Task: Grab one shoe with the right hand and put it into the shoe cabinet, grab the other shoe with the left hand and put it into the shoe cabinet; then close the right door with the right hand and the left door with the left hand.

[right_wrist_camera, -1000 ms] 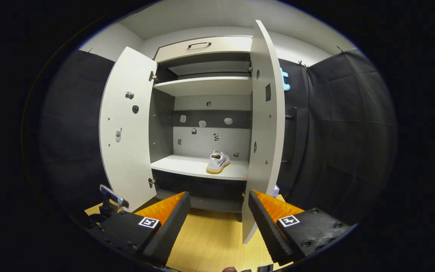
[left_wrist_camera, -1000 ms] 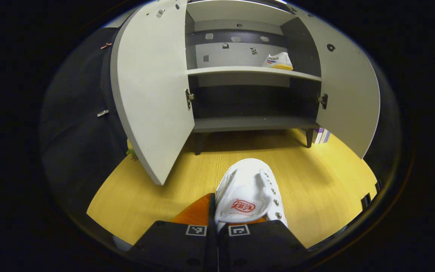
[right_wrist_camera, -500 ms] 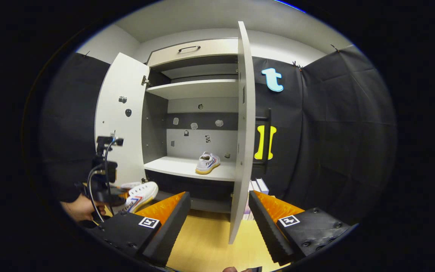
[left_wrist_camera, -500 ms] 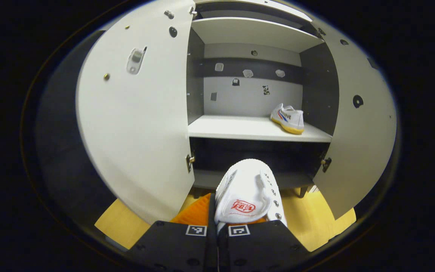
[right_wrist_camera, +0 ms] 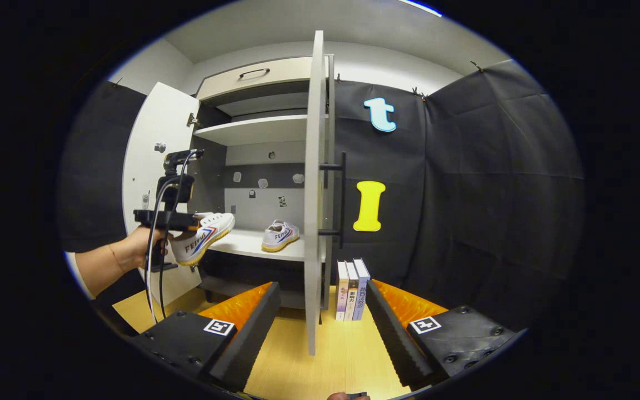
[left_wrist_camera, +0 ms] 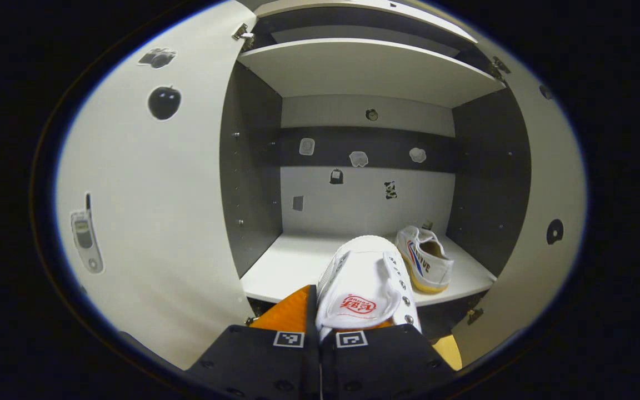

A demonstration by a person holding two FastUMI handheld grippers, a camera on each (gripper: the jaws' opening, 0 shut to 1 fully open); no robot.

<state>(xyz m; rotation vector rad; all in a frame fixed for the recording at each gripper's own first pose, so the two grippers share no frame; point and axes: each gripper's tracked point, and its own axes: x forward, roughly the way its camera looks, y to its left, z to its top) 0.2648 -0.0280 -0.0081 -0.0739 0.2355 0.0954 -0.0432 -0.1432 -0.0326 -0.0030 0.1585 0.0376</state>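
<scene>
Shoe (left_wrist_camera: 365, 289) clamped in left gripper (left_wrist_camera: 320, 339), level at shelf; right gripper (right_wrist_camera: 320, 328) wide open.

The left tongs (left_wrist_camera: 320, 333) have carried the held shoe (left_wrist_camera: 365, 289) up to the shelf (left_wrist_camera: 292, 272).

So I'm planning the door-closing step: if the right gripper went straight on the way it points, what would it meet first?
Probably the right door, which stands edge-on between the open fingers of the right gripper. Depth is hard to judge; the books stand just beyond it.
</scene>
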